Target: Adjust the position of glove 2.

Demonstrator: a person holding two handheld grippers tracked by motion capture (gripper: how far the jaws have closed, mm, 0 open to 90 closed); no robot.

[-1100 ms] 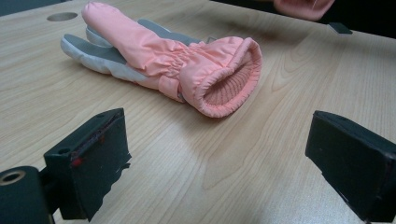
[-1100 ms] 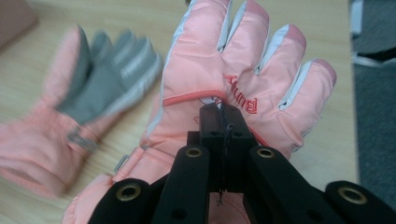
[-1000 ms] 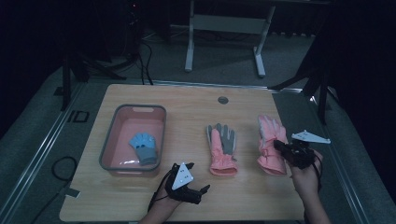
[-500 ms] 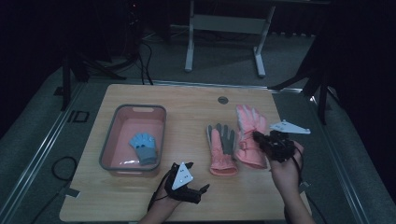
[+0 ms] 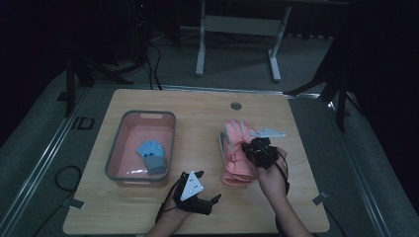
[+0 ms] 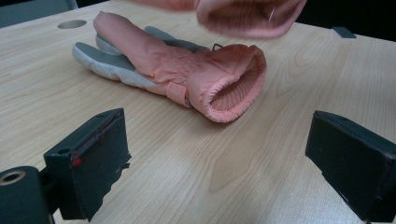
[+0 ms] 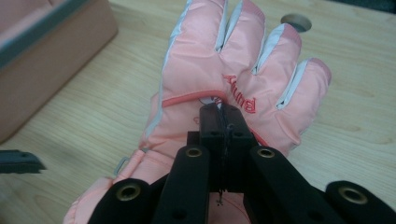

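Above the counter (image 5: 197,106) our right gripper (image 7: 223,122) carries one pink glove (image 7: 233,79), clenched on its back, over its mate (image 6: 182,74); next we stack it, while our left gripper (image 6: 224,163) waits released.

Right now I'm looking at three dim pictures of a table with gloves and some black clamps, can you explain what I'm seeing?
A person holds a hand-held clamp tool in each hand. One picture looks down from above; the others come from cameras riding on each tool. On the wooden table sit a pink bin holding a blue glove, and a pink glove lying flat. The right tool is shut on a second pink glove, carried over the first. The left tool rests open, holding nothing.
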